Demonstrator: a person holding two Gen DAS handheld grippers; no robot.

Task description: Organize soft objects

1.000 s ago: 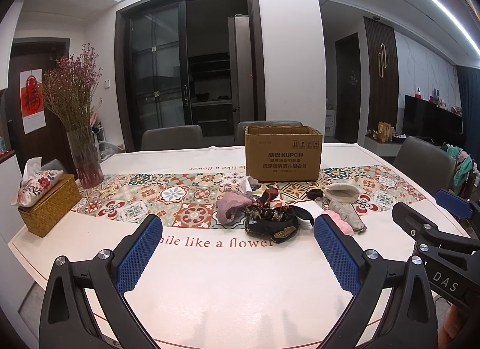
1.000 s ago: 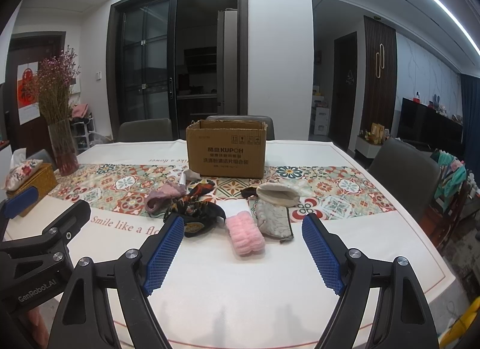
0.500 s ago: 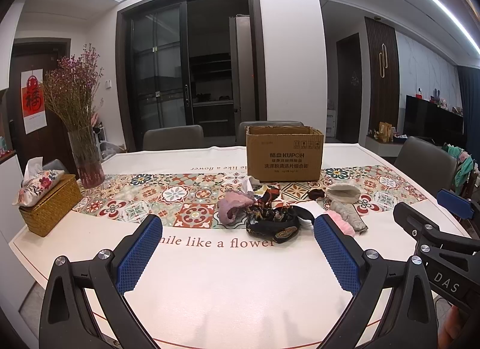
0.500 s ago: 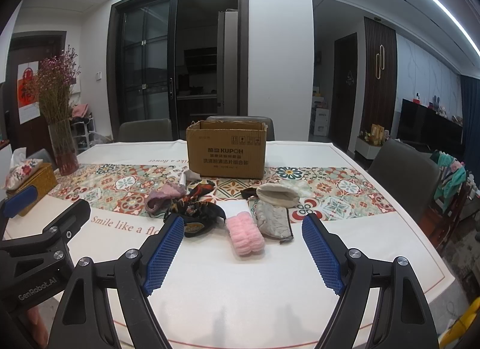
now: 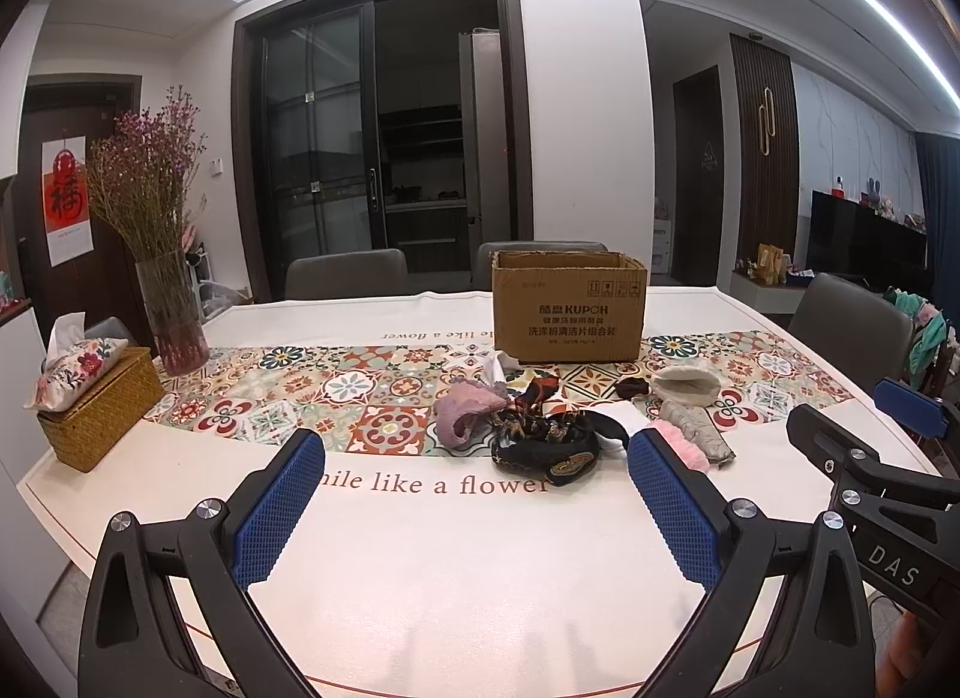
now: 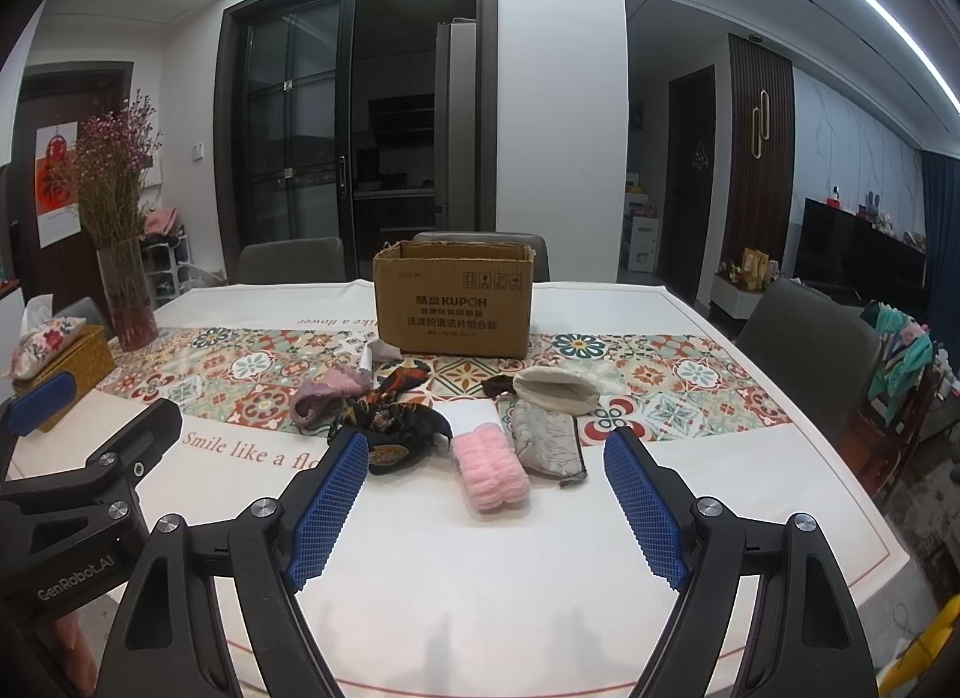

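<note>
The soft things lie heaped on the table just in front of the open brown cardboard box [image 6: 453,302]: a fluffy pink towelling roll [image 6: 489,467] nearest, a grey fabric pouch [image 6: 546,440] touching its right side, and dark patterned cloth [image 6: 390,428] to its left. Both the left gripper [image 5: 477,509] and the right gripper [image 6: 486,509] hover short of the pile with jaws spread wide and empty. The pink roll looks the easiest first pick, best pinched across its middle and lifted clear before being carried over the box rim, though whether the cloths are tangled is hard to judge.

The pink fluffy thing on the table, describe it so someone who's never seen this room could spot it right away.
Find the open cardboard box on the patterned table runner. A heap of soft items lies in front of it; at the heap's near edge, on the plain white cloth, is the pink fluffy roll. It lies beside a grey pouch, and it alone is ribbed, plush and pale pink.
</note>
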